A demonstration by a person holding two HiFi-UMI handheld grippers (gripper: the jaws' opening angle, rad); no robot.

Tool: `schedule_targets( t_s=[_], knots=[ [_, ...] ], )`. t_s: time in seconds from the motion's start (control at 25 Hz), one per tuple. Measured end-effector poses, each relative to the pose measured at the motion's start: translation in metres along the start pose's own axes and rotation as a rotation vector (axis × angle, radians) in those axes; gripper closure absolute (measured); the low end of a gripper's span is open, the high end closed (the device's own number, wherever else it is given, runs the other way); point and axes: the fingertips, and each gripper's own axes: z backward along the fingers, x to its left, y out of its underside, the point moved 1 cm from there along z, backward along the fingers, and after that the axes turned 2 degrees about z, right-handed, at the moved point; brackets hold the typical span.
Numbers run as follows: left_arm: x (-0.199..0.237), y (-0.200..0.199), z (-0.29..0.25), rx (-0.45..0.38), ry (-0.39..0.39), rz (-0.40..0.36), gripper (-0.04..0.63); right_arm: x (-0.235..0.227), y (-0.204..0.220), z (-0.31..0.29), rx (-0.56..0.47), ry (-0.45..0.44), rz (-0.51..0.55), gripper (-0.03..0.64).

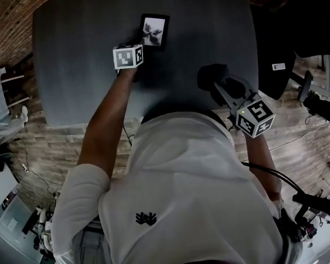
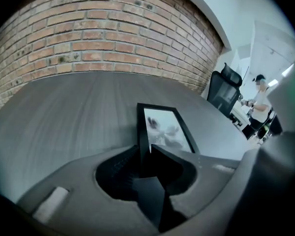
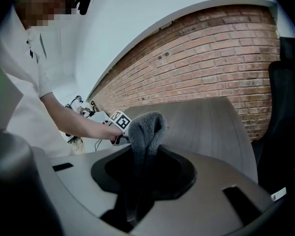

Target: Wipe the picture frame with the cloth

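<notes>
A black picture frame (image 1: 154, 31) with a grey flower print lies flat on the dark table (image 1: 71, 65), toward the far side. My left gripper (image 1: 138, 42) is at the frame's near left corner. In the left gripper view the jaws sit on either side of the left border of the frame (image 2: 162, 127), and the gripper (image 2: 142, 152) looks shut on it. My right gripper (image 1: 220, 88) hangs over the table's near right part, shut on a dark grey fluffy cloth (image 1: 212, 76). The cloth (image 3: 145, 129) sticks up in a bunch from between the jaws of that gripper (image 3: 146, 151).
A black office chair (image 1: 275, 54) stands right of the table. A brick wall (image 2: 88, 38) runs behind it. A person (image 2: 260, 100) sits at a desk far off to the right. The table's front edge (image 1: 99, 117) lies just ahead of my body.
</notes>
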Motion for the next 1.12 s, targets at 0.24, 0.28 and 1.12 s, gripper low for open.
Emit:
schedule_targets(
  t_s=[0.24,0.28,1.12],
  knots=[
    [-0.004,0.007,0.014,0.013,-0.029,0.049,0.518,-0.003,-0.009,-0.016,-0.016,-0.055,0.022,0.508],
    [-0.006,0.007,0.019,0.009,-0.027,0.058,0.518,-0.003,-0.011,-0.017,-0.023,-0.062,0.026,0.508],
    [-0.115,0.012,0.174,-0.112,0.148,-0.051,0.520,0.114,-0.078,-0.062,-0.159,-0.421,0.195,0.508]
  ],
)
